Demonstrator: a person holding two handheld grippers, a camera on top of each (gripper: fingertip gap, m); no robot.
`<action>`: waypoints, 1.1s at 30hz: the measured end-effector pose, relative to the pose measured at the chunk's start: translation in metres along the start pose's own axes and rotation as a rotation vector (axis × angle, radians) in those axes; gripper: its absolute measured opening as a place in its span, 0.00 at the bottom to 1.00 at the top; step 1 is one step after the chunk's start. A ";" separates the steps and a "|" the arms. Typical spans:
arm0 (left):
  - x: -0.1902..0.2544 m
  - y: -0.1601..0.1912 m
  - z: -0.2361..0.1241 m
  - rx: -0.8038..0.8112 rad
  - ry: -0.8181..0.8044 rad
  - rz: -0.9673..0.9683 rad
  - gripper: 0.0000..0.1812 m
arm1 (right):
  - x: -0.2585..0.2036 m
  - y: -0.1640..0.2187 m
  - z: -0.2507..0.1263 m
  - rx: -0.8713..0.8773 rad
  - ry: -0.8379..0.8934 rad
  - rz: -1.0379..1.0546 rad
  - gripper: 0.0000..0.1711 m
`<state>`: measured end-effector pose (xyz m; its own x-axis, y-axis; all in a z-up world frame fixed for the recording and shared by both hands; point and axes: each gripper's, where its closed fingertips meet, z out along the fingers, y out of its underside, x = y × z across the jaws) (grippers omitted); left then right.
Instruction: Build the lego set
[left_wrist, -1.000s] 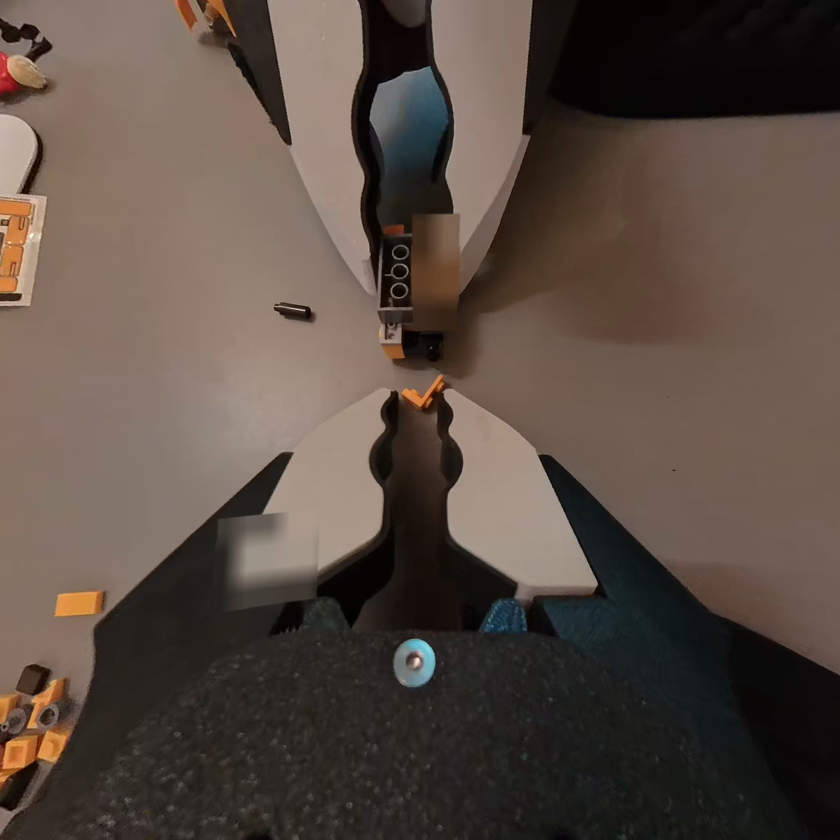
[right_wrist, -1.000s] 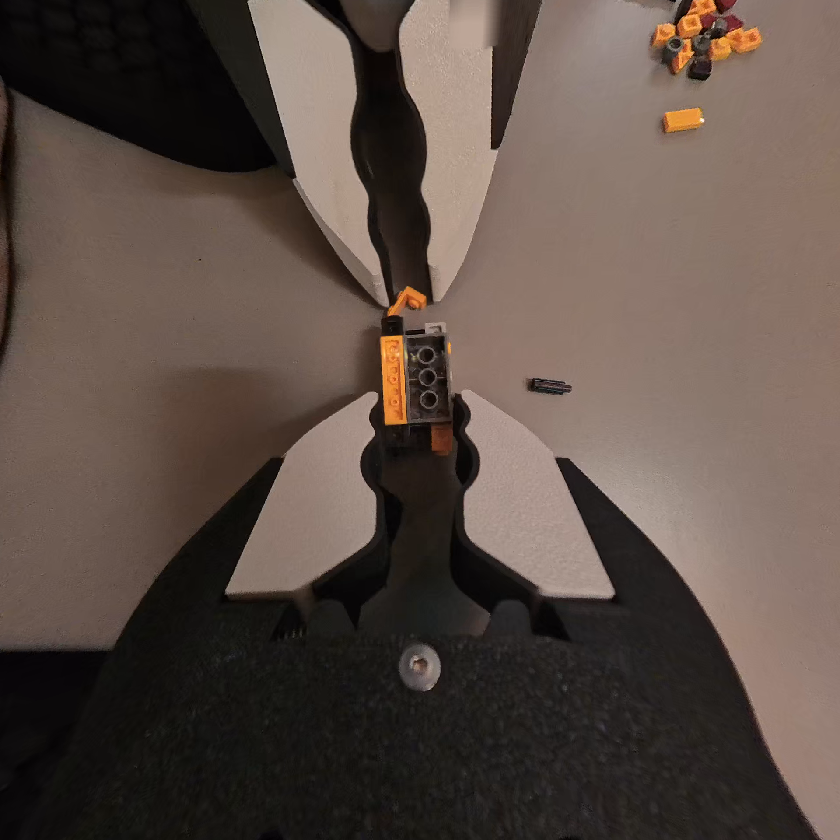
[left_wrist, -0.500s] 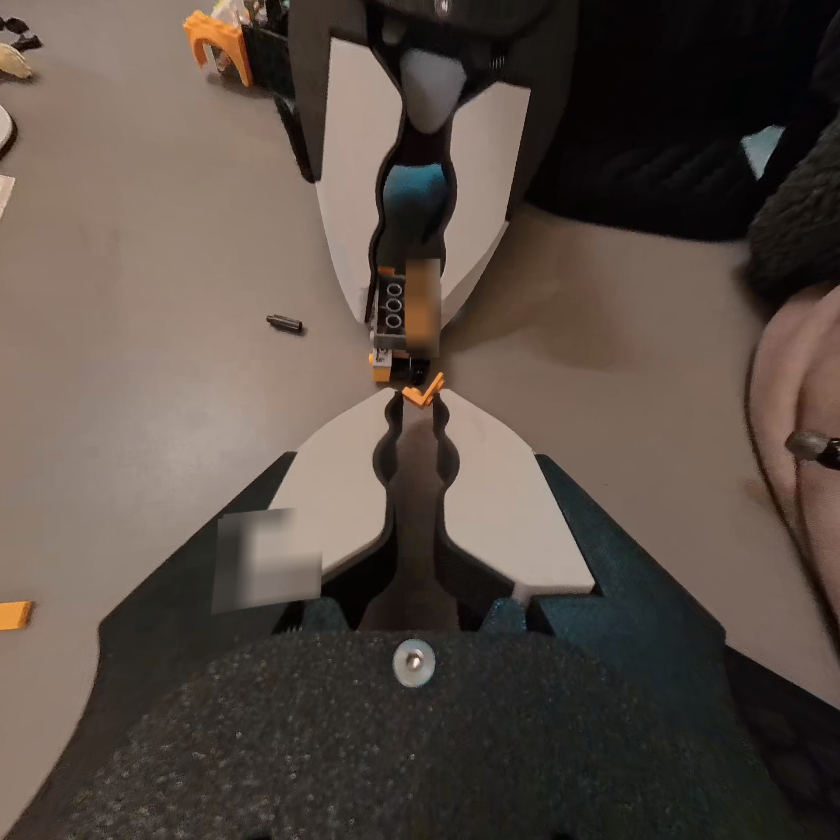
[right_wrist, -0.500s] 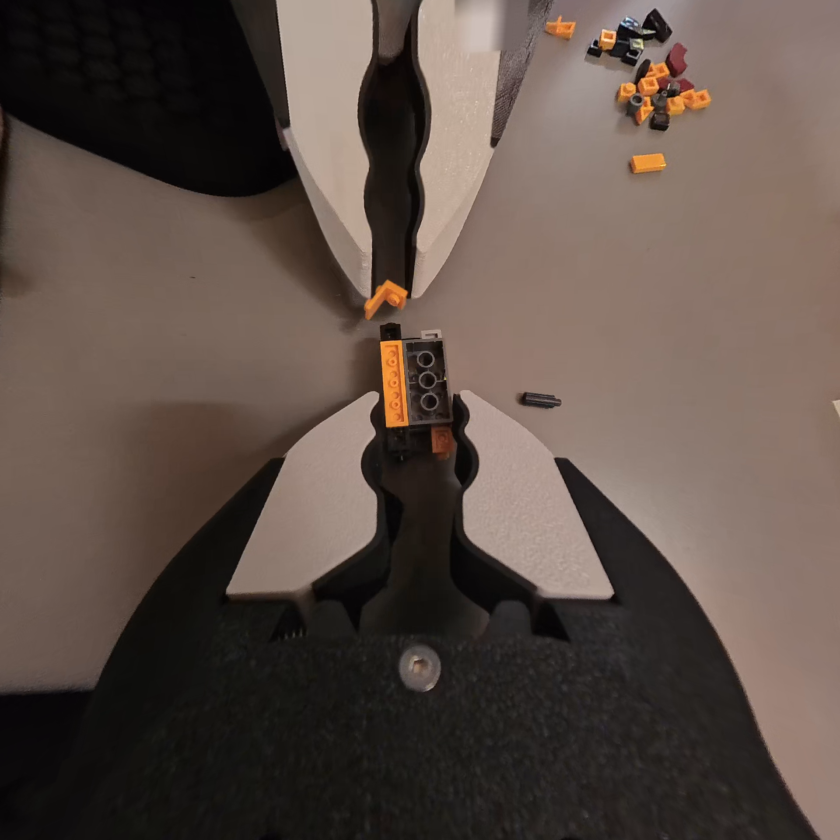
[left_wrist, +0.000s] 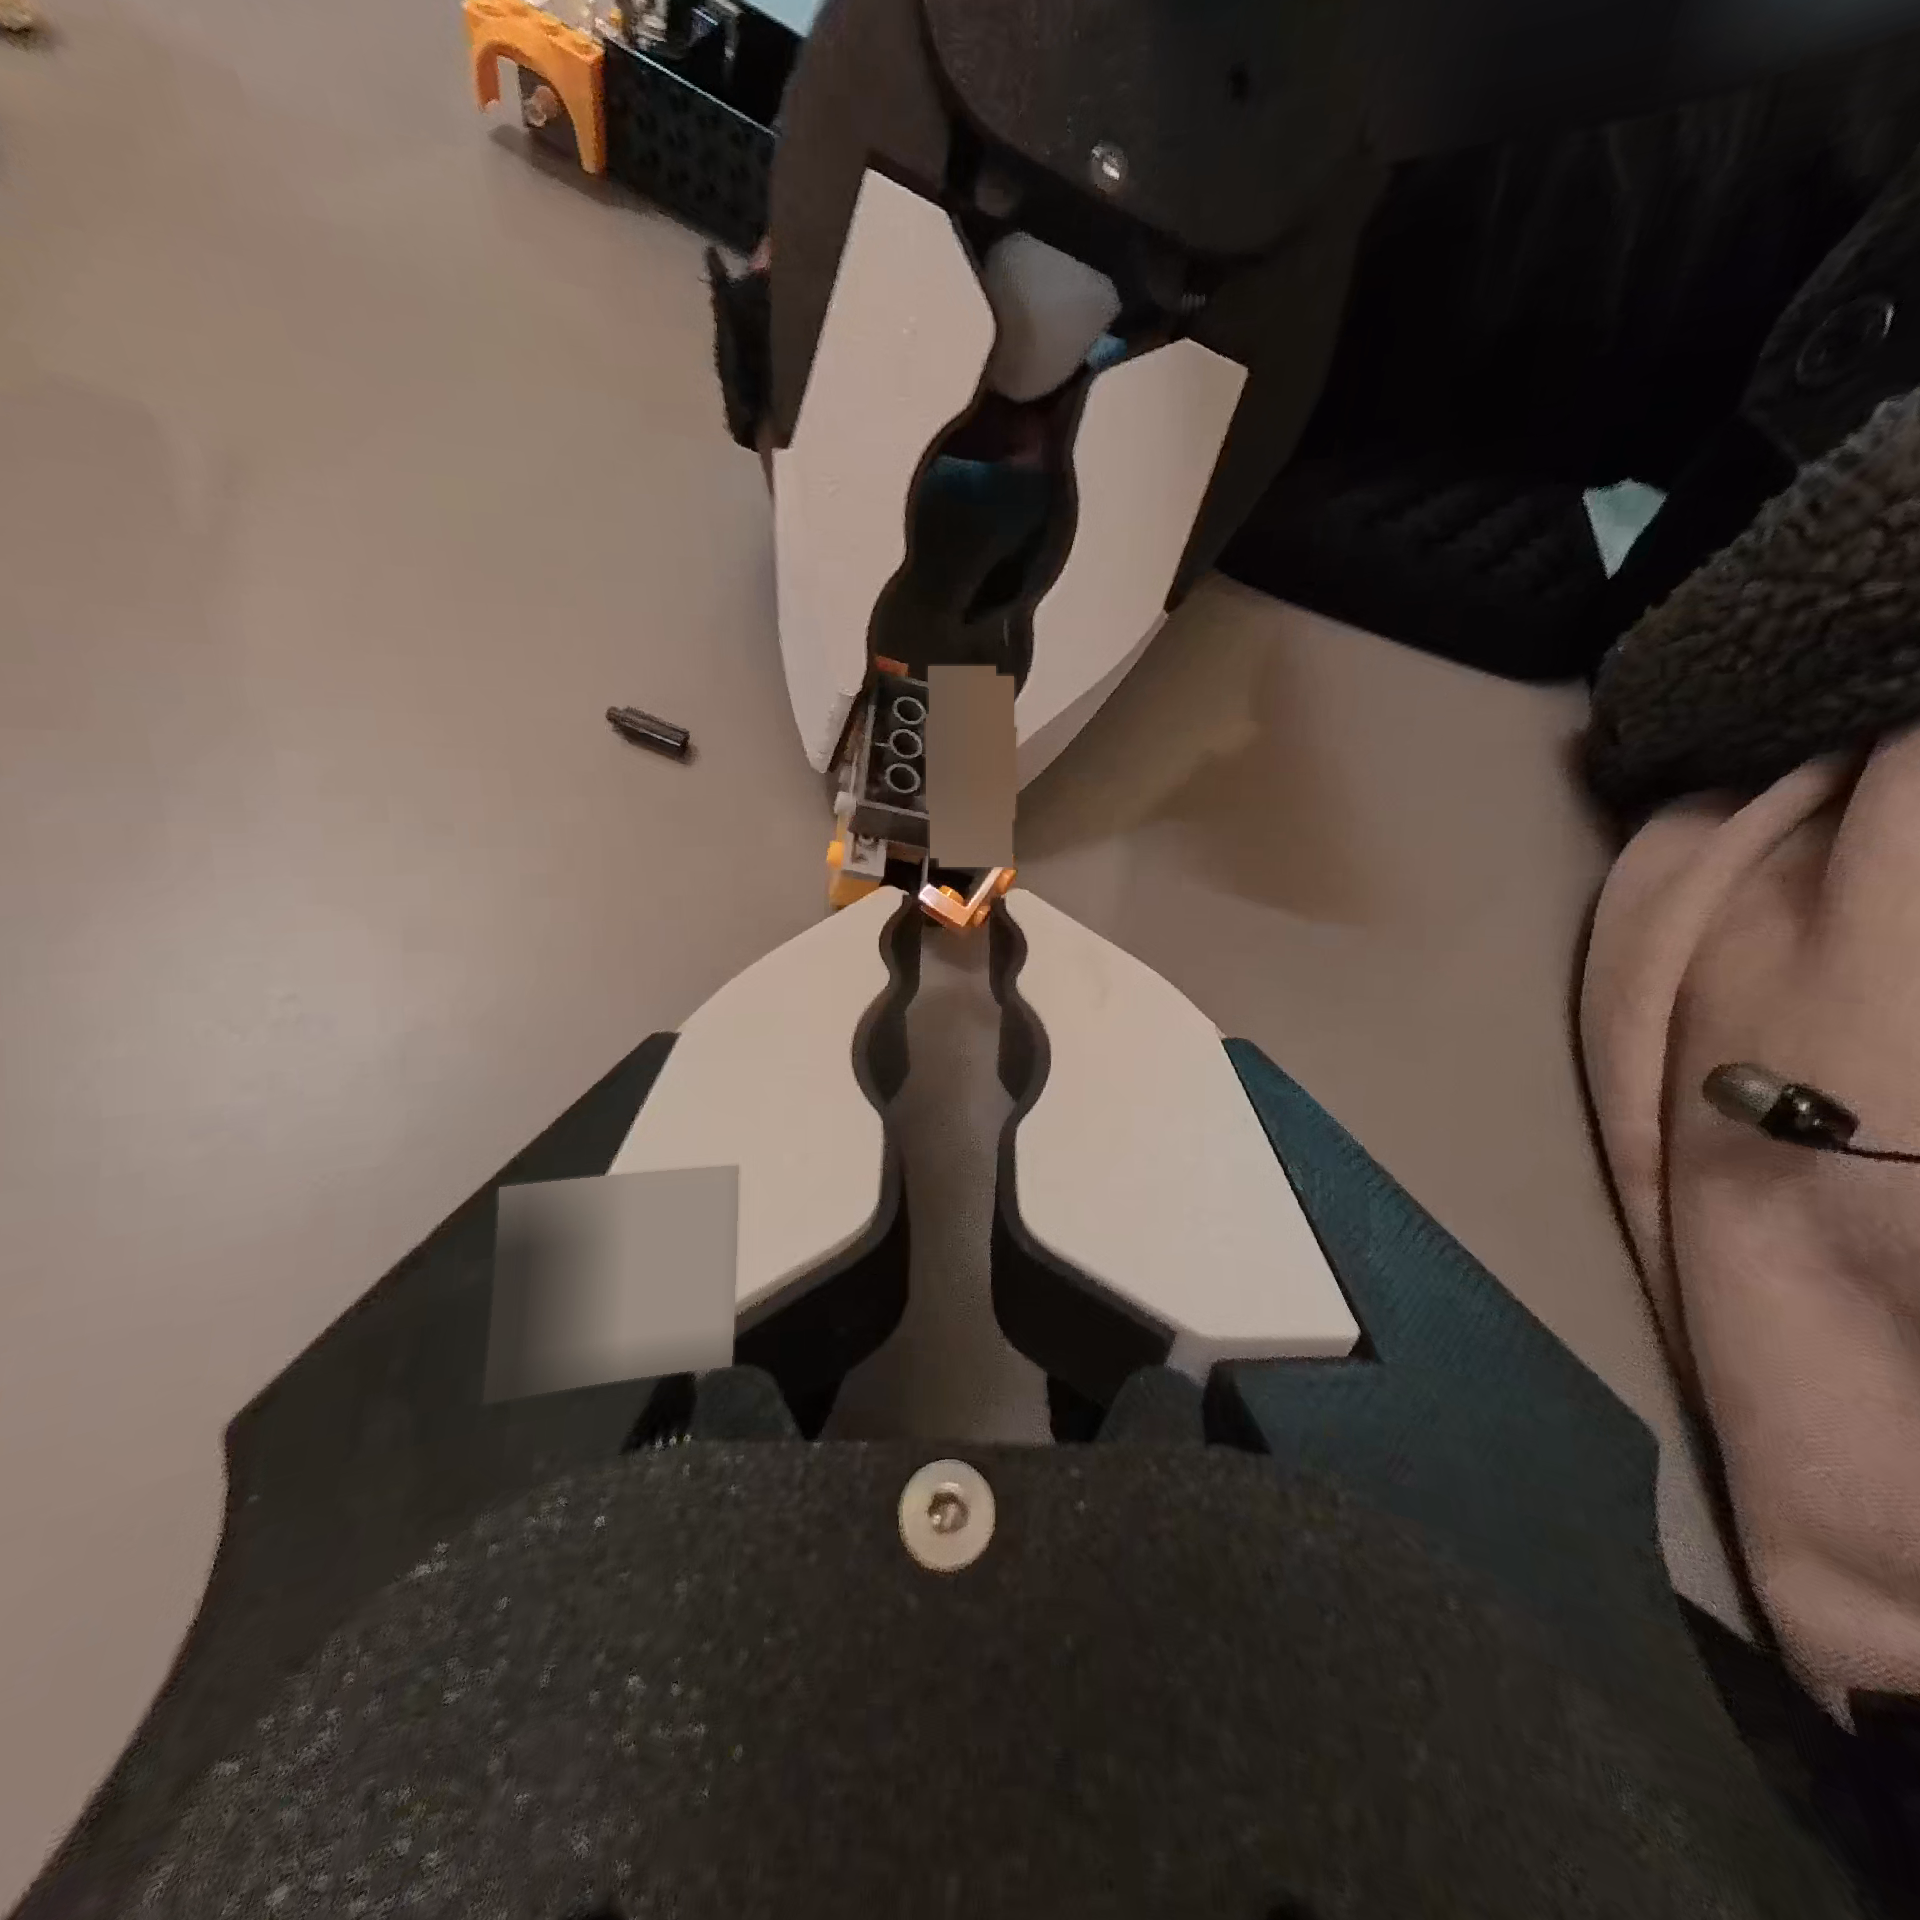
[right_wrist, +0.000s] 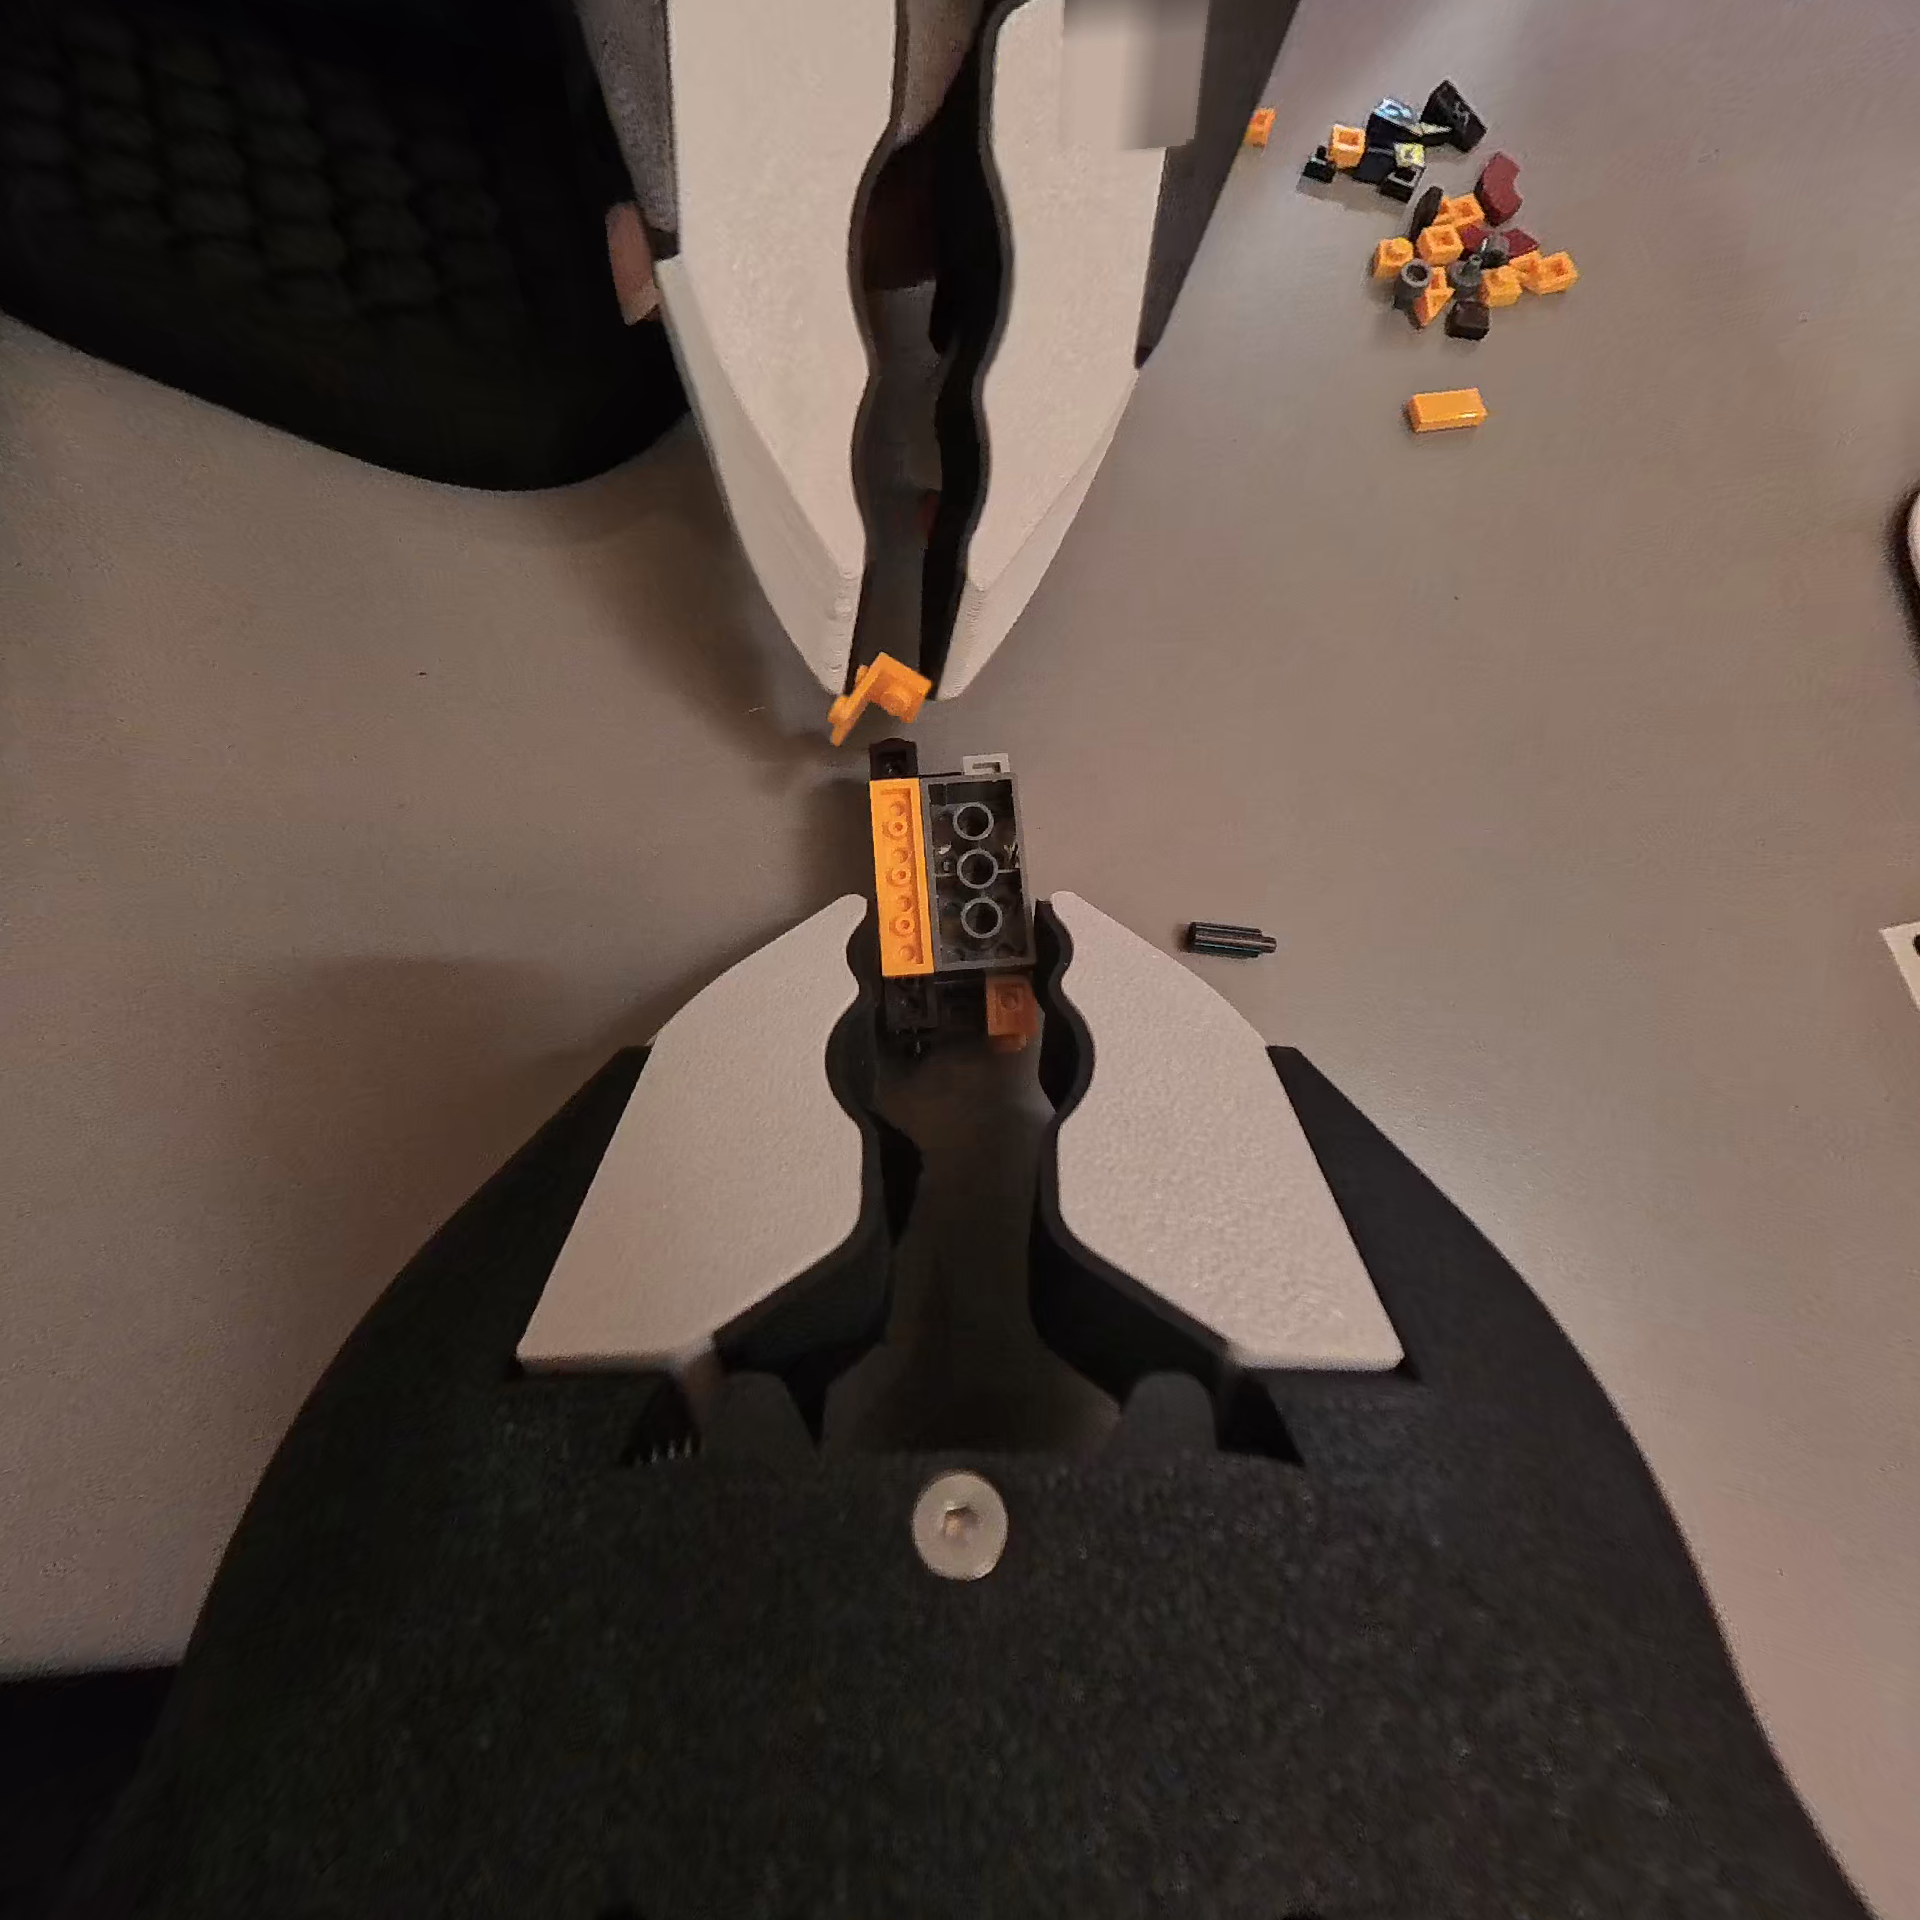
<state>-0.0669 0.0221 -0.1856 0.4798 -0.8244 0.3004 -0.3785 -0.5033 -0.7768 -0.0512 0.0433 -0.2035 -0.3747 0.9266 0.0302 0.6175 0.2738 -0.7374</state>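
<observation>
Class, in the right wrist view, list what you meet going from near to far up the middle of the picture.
Right gripper → grey and orange brick assembly it clamps → small orange bracket piece → left gripper pinching that bracket.

- Grey table (left_wrist: 260, 623), matt and plain, spread under everything; soft shadows across it at the middle
- Dark knitted fabric (right_wrist: 260, 208) bulging over the table's far-left edge in the right wrist view; seen again at the far right in the left wrist view (left_wrist: 1455, 468)
- Dark fleecy sleeve (left_wrist: 1766, 603) at the right, just above a pale pink garment (left_wrist: 1766, 1403); creased, filling the near-right corner
- Thin dark cord with a dark tip (left_wrist: 1777, 1107) lying on the pink garment
- Black dotted box (left_wrist: 686, 135) at the far left, resting on the table
</observation>
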 end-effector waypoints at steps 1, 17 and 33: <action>0.001 -0.001 0.000 -0.019 -0.007 0.030 0.07 | 0.000 0.000 0.000 0.001 0.001 0.001 0.16; 0.020 0.019 0.007 -0.502 0.089 0.697 0.07 | -0.015 0.003 -0.006 -0.004 -0.120 0.046 0.16; 0.025 0.027 -0.015 -0.258 -0.056 -0.247 0.12 | -0.006 0.008 -0.007 -0.025 -0.054 0.050 0.16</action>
<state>-0.0775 -0.0162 -0.1911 0.6216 -0.6579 0.4252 -0.4298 -0.7402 -0.5171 -0.0393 0.0419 -0.2042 -0.3792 0.9243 -0.0432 0.6530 0.2342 -0.7202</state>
